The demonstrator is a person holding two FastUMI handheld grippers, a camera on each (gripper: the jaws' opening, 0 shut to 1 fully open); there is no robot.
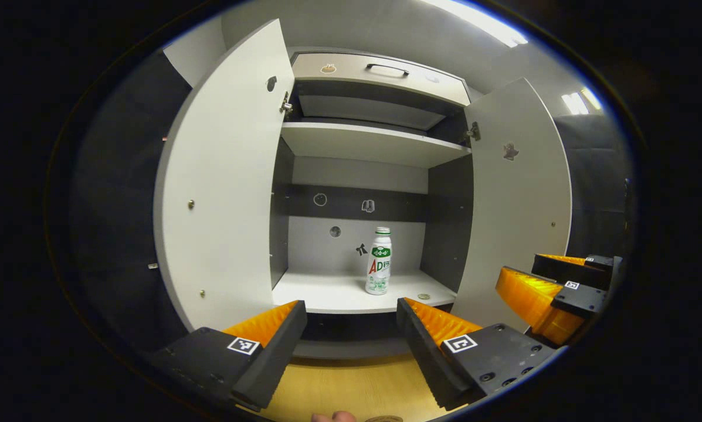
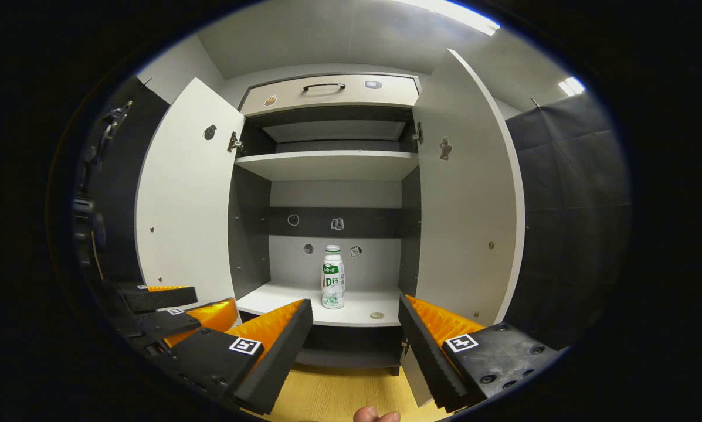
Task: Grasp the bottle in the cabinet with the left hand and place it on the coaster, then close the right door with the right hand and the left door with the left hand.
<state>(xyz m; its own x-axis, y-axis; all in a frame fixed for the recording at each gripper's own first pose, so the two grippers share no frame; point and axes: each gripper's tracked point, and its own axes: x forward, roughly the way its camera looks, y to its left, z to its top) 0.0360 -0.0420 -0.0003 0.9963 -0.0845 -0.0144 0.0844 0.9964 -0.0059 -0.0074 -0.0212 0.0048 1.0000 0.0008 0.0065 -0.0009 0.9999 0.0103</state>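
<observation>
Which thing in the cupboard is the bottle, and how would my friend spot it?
Find the cabinet with both doors swung open. On its bottom shelf stands the bottle, upright and alone near the middle. It is white with a green band and a white cap, far taller than the small flat round disc lying beside it.

Glossy plastic bottle (image 1: 379,262), matt cabinet (image 1: 362,143)

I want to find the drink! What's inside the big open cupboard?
Inside the cabinet, a bottle stands upright on the bottom shelf, with a small round thing near the front edge. The upper shelf's top is hidden from this angle.
</observation>
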